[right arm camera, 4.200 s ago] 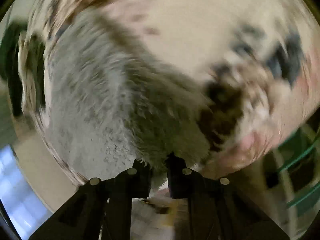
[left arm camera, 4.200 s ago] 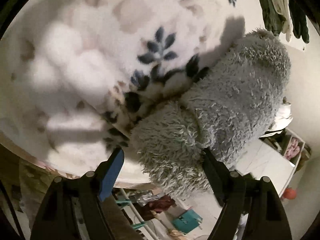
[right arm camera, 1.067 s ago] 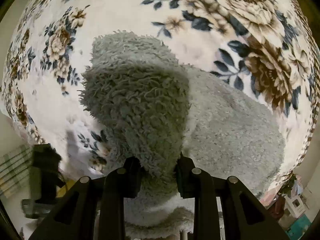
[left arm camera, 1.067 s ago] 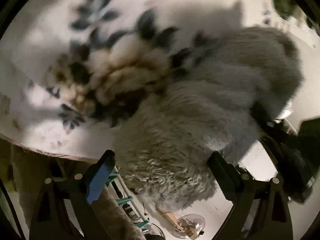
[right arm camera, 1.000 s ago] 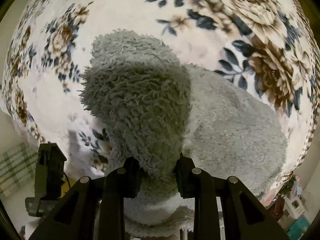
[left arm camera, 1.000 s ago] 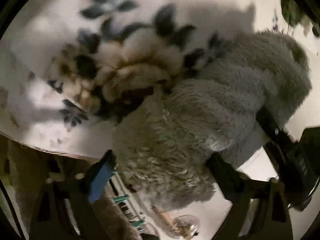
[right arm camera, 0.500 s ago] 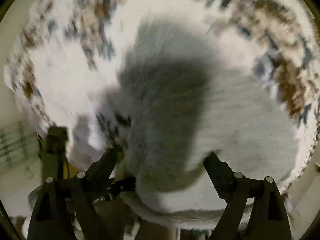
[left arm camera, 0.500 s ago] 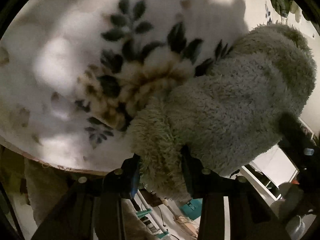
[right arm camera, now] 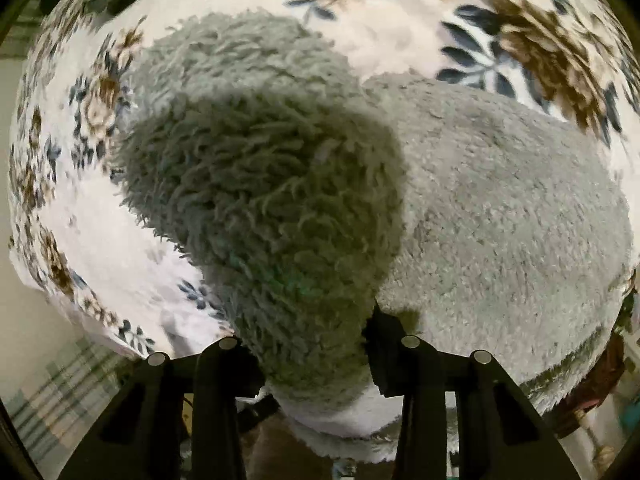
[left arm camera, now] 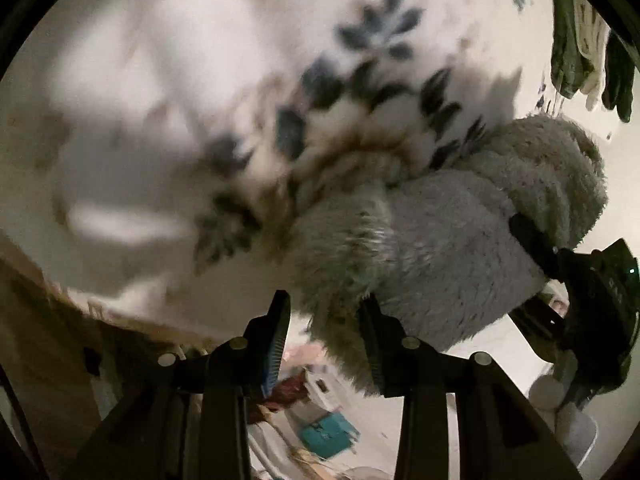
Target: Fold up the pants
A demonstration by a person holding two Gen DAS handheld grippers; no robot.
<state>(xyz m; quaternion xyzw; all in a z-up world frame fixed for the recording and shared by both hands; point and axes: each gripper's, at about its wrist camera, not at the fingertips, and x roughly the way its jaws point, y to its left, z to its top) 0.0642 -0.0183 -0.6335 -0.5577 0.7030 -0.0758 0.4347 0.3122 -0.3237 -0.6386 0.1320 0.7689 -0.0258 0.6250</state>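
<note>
A floral blanket (right arm camera: 280, 4) filled both views. Grey fleece pants (right arm camera: 500, 200) lay bunched across it, centre to right — soft, bulky, likely light; best gripped at a thick edge. The right gripper (right arm camera: 312, 344), spread half a second earlier, now pinched a fold. The left gripper (left arm camera: 324, 328) still nipped fleece — its jaws slightly wider.

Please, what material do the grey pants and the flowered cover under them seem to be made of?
The grey pants look like thick fleece or sherpa. The folded-over part shows long curly tufts, and the flat part a short matte nap. The flowered cover looks like a soft plush blanket, with a fuzzy surface and a printed pattern of brown flowers and dark blue leaves. The exact fibre cannot be told.
</note>
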